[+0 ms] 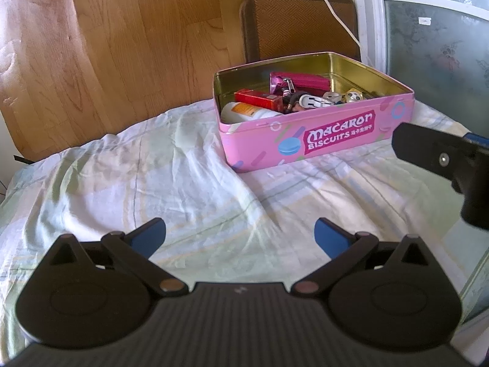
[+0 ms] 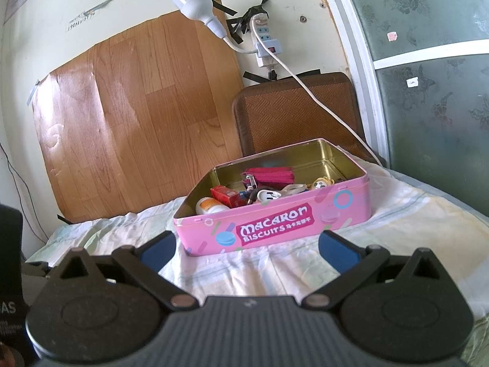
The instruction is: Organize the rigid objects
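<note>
Right wrist view: pink tin [image 2: 275, 220] sits on the bed straight ahead of right gripper [image 2: 247, 244], jaws wide, empty. Left gripper [image 1: 240, 238], also wide and empty, has the tin ahead-right; right looks nearer.

The rectangular metal biscuit tin [image 1: 318, 140] is pink outside, patterned with blue and pink macarons, rings and streaks, a magenta label in white letters, and gold inside. In it lie a magenta zip pouch [image 1: 301, 81], a red carton [image 1: 258, 99] and a white bottle with an orange label [image 1: 244, 111]. The crumpled bed sheet [image 1: 152, 177] is white with pale green, yellow and blue checks. Behind, a wood-grain sheet [image 2: 137, 107] is orange-brown, a woven mat [image 2: 293, 116] dark brown. Each black hand-held gripper has blue finger pads [image 1: 331, 240].
</note>
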Action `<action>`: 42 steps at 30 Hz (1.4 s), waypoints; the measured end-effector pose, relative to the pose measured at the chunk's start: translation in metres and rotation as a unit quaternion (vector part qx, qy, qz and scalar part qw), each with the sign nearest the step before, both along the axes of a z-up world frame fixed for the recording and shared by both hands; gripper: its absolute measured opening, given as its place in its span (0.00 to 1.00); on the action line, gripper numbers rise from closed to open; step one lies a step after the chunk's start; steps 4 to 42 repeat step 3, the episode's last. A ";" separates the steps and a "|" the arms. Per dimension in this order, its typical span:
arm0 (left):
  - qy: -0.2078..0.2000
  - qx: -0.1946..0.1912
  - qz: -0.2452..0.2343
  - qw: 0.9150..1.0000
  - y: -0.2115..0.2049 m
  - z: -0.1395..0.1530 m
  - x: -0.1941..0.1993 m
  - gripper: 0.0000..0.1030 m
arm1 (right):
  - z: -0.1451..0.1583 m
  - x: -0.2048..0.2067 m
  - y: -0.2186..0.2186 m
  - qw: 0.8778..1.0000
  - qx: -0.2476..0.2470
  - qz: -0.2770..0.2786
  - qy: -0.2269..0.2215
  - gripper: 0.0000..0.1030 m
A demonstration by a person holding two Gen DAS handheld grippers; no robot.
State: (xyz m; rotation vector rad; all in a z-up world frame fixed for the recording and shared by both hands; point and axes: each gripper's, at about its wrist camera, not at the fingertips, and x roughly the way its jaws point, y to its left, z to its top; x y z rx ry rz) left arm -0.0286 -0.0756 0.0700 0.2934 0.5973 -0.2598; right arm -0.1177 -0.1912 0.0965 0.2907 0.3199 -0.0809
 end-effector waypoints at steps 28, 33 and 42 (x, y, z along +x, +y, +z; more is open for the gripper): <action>0.001 0.000 -0.004 1.000 -0.001 -0.001 0.000 1.00 | 0.000 0.000 0.001 1.000 -0.001 0.000 0.001 1.00; 0.001 0.000 -0.004 1.000 -0.001 -0.001 0.000 1.00 | 0.000 0.000 0.001 1.000 -0.001 0.000 0.001 1.00; 0.001 0.000 -0.004 1.000 -0.001 -0.001 0.000 1.00 | 0.000 0.000 0.001 1.000 -0.001 0.000 0.001 1.00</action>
